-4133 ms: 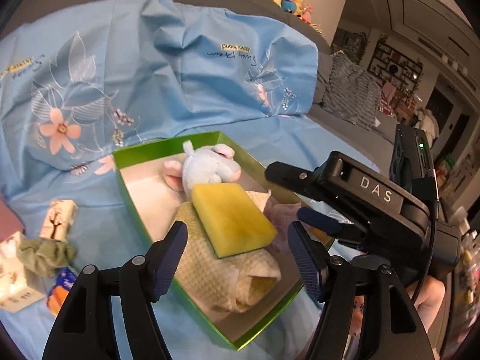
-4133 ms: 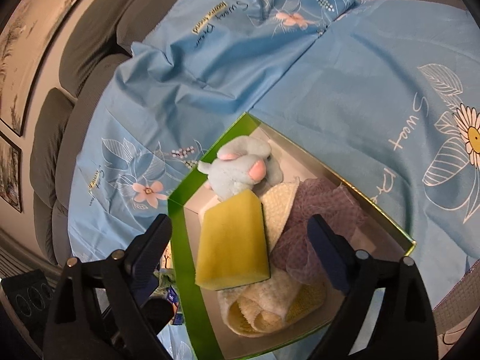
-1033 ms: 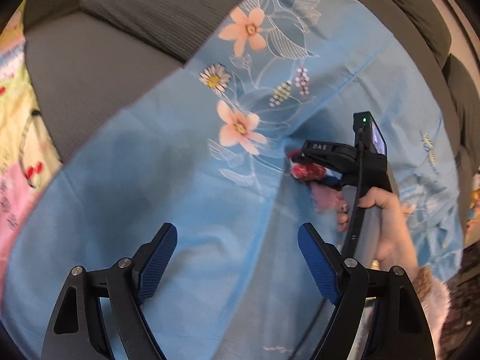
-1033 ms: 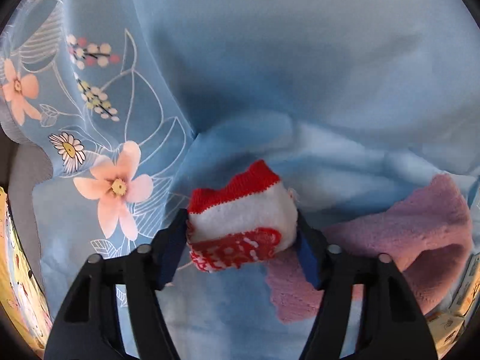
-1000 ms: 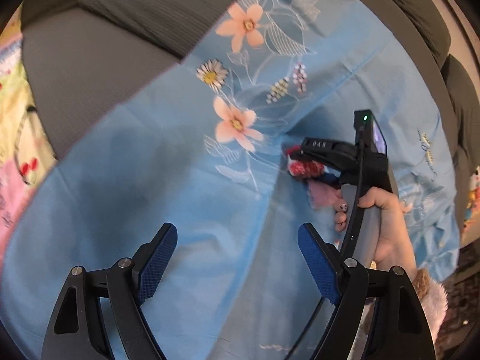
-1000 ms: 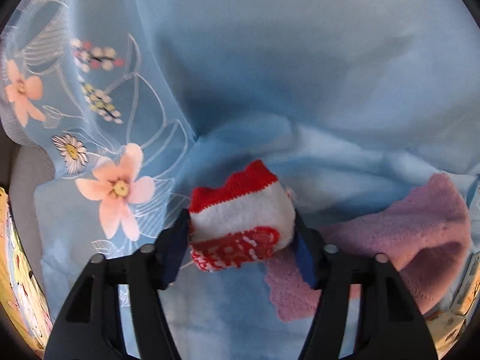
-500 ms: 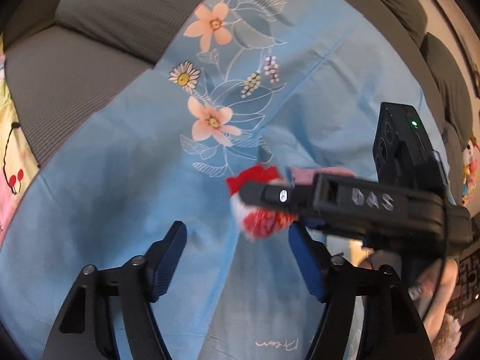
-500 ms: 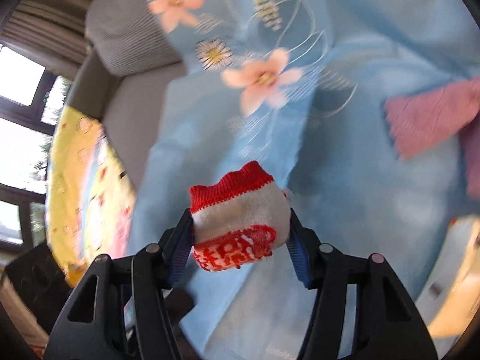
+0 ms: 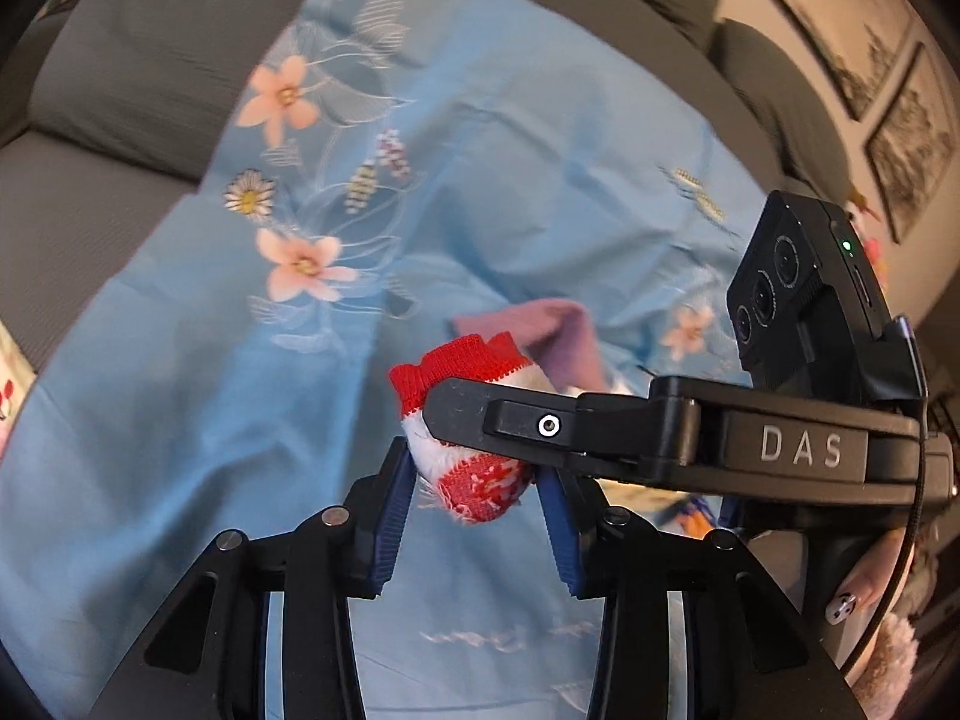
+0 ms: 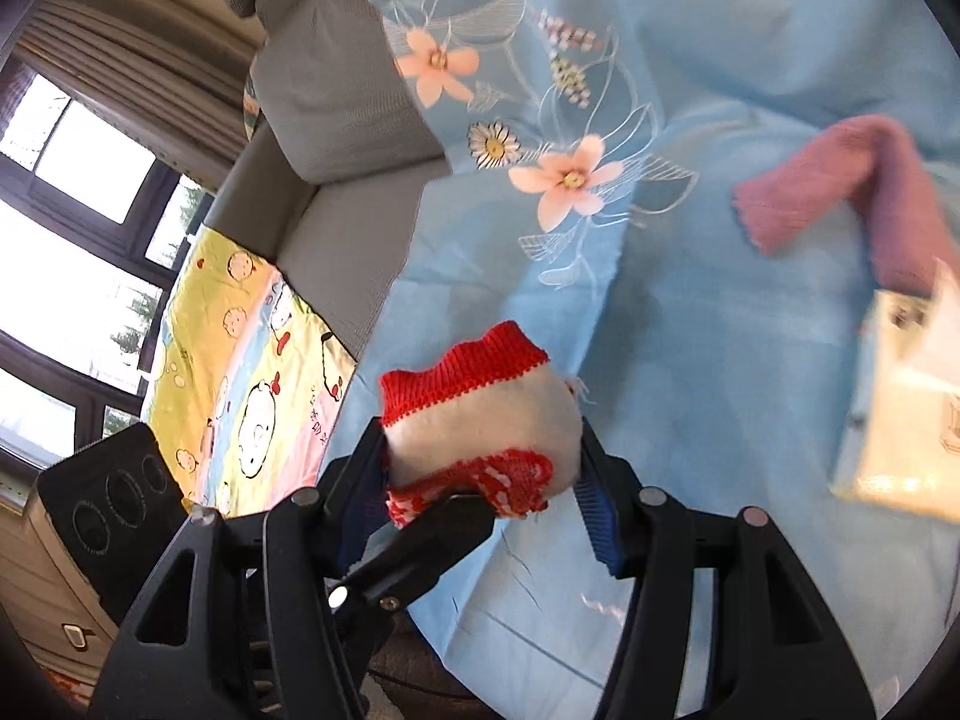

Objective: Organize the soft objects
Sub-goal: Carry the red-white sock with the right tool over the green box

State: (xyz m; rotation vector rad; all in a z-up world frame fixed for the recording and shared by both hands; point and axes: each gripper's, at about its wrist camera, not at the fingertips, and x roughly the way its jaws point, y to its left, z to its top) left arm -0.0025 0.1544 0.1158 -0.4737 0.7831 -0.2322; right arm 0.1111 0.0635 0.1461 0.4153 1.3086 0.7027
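we hold the sock (image 10: pixel 480 420) in the right gripper (image 10: pixel 480 480), fingers pressed on it, above the blue sheet (image 9: pixel 180 420). the left gripper (image 9: pixel 474 516) is closing around its lower end. we should release the right only after the left grips firmly.

Grey sofa (image 9: pixel 108 90) carries a blue floral sheet (image 9: pixel 180 408). Pink knit cloth (image 10: pixel 840 192) lies on the sheet, pale box (image 10: pixel 900 420) near it, right.

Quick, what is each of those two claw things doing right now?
Left gripper: jaws closing around the red-and-white sock; contact unclear.
Right gripper: shut on the sock.
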